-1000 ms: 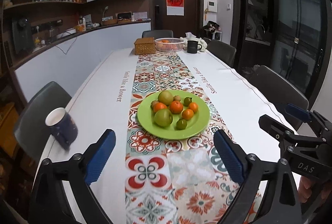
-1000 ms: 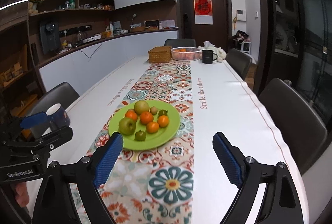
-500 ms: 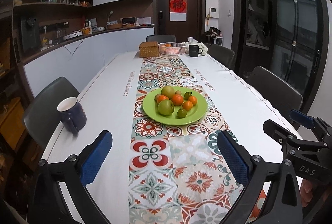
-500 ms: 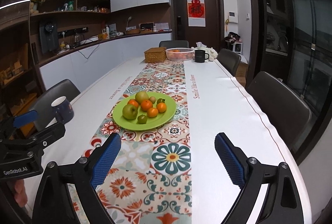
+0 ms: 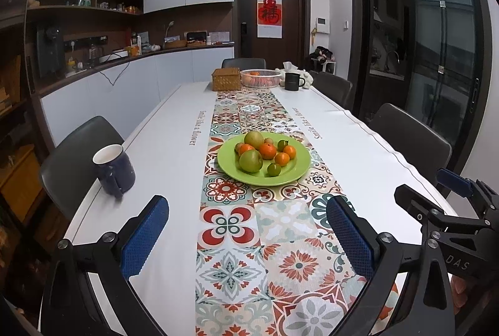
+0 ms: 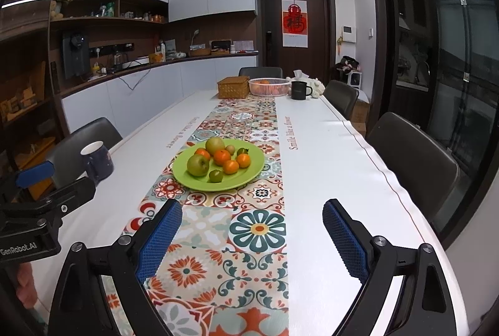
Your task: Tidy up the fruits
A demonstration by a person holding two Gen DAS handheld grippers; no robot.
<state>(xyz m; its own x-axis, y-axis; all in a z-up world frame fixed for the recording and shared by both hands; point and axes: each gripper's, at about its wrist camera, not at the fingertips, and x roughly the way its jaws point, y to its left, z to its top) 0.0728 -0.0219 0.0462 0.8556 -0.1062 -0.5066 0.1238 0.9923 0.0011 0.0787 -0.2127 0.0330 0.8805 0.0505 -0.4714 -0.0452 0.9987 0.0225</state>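
Observation:
A green plate (image 5: 297, 172) sits mid-table on the patterned runner. It holds a green apple (image 5: 251, 160), a yellow-green pear (image 5: 254, 139), several oranges (image 5: 267, 150) and small green fruits (image 5: 274, 169). The right wrist view shows the same plate (image 6: 249, 177) and apple (image 6: 198, 164). My left gripper (image 5: 246, 205) is open and empty, short of the plate. Beside it, my right gripper (image 6: 252, 205) is also open and empty, with the plate ahead and slightly left. Each gripper appears at the edge of the other's view.
A blue mug (image 5: 113, 169) stands near the table's left edge. At the far end are a wicker box (image 5: 226, 79), a white basket (image 5: 260, 77) with some oranges and a black mug (image 5: 293, 81). Dark chairs (image 5: 411, 139) line both sides.
Both grippers have drawn back from the plate along the table, so the plate sits farther ahead and more runner shows in front. Both stay open.

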